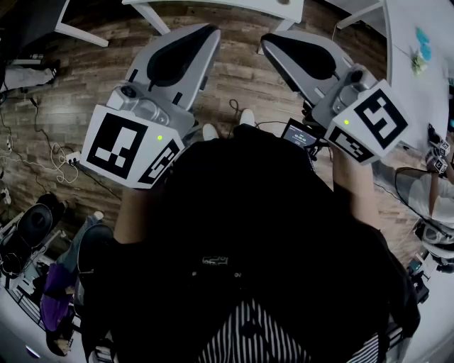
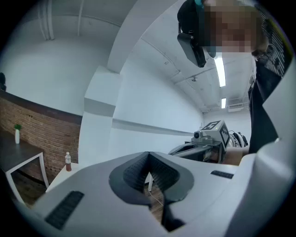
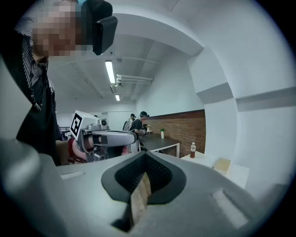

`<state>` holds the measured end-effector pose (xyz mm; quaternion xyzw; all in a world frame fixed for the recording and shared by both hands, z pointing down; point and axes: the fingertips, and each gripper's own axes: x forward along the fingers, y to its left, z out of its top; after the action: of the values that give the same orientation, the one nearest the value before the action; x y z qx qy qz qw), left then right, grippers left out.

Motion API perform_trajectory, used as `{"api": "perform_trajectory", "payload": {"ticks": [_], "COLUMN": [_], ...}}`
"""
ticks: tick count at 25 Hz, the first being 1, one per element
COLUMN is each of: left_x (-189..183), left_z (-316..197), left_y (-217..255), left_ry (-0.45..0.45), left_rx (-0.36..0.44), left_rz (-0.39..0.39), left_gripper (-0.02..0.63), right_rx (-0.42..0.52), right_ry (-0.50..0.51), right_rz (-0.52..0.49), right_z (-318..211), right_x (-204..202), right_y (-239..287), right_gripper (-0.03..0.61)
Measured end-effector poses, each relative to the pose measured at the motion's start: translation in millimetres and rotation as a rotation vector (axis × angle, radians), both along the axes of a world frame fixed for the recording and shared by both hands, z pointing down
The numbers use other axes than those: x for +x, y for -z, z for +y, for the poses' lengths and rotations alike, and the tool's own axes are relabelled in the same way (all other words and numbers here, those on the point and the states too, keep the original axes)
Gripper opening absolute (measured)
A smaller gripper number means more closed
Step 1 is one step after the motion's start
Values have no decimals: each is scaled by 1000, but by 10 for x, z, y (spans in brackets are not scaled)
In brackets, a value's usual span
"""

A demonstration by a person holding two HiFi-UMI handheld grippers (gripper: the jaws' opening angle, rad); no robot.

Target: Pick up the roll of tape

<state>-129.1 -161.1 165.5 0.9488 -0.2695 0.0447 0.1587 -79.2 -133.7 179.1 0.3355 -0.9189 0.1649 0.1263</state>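
No roll of tape shows in any view. In the head view both grippers are held out side by side over a wood floor [image 1: 234,78]. My left gripper [image 1: 207,32] and my right gripper [image 1: 272,41] each have their jaw tips together with nothing between them. The left gripper view has its own jaws [image 2: 149,155] meeting at the tips, with the right gripper's marker cube [image 2: 213,130] beyond. In the right gripper view the jaws [image 3: 145,155] are closed too, and the left gripper [image 3: 99,136] hangs at the left.
A white table [image 1: 418,85] with small blue items stands at the right, and white table legs [image 1: 152,14] at the top. Cables [image 1: 60,159] lie on the floor at the left. A bottle [image 3: 193,149] stands on a white surface, near a dark table [image 3: 159,143], a brick wall and people [image 3: 136,122].
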Motion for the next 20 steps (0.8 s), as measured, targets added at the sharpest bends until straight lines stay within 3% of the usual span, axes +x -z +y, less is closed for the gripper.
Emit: {"api": "perform_trajectory", "payload": {"ticks": [5,9,20], "left_x": [-14,3,-75], "left_z": [8,3,36], "left_y": [-32,-70,136], "left_ry": [16,34,93], "left_rx": [-5,-19,-5], "left_rz": [-16,-23,-69], "left_gripper": [6,6,6], "right_rx": [-44,-80,-25], "right_ry": [64,91,137], "right_rz": [-13,-126,-132], "right_z": [65,104,66], "right_x": [15,130,76], "right_y": [7,82,298], "right_gripper": [3,3,5]}}
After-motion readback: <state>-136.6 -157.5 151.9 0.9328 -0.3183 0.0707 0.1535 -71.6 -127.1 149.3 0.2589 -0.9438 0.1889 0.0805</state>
